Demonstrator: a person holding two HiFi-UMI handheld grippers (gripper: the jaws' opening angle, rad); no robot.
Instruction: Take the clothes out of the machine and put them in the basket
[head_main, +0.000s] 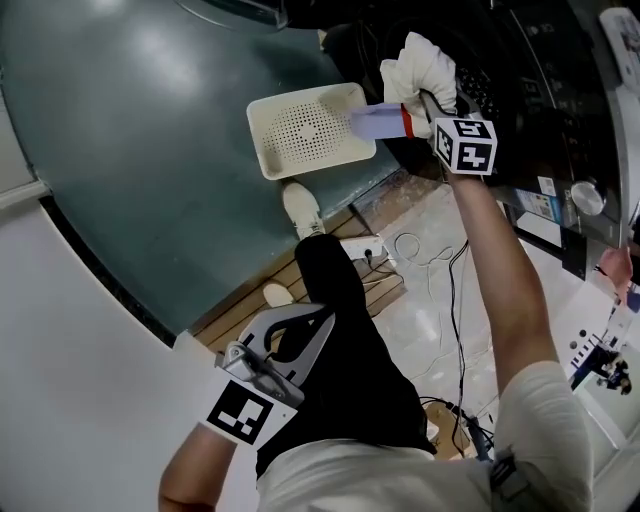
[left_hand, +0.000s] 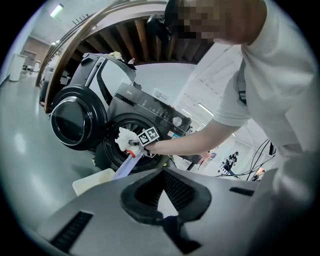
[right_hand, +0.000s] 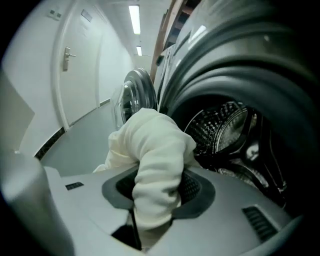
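Observation:
My right gripper (head_main: 424, 100) is shut on a bunched white cloth (head_main: 420, 60) in front of the dark washing machine (head_main: 530, 70). In the right gripper view the cloth (right_hand: 152, 160) fills the jaws of the right gripper (right_hand: 155, 187), just outside the drum mouth (right_hand: 227, 132). A pale lilac strip (head_main: 375, 122) with a red end hangs from it above the cream perforated basket (head_main: 300, 130), which is empty. My left gripper (head_main: 325, 313) is low by the person's leg, shut with nothing in it. The left gripper view shows the right gripper (left_hand: 131, 145) with the cloth (left_hand: 124, 137) at the drum.
The machine's round door (left_hand: 75, 117) stands open to the left of the drum. The basket (left_hand: 92, 181) sits on the grey-green floor below the opening. White cables and a power strip (head_main: 365, 247) lie on the floor by the person's shoe (head_main: 302, 208).

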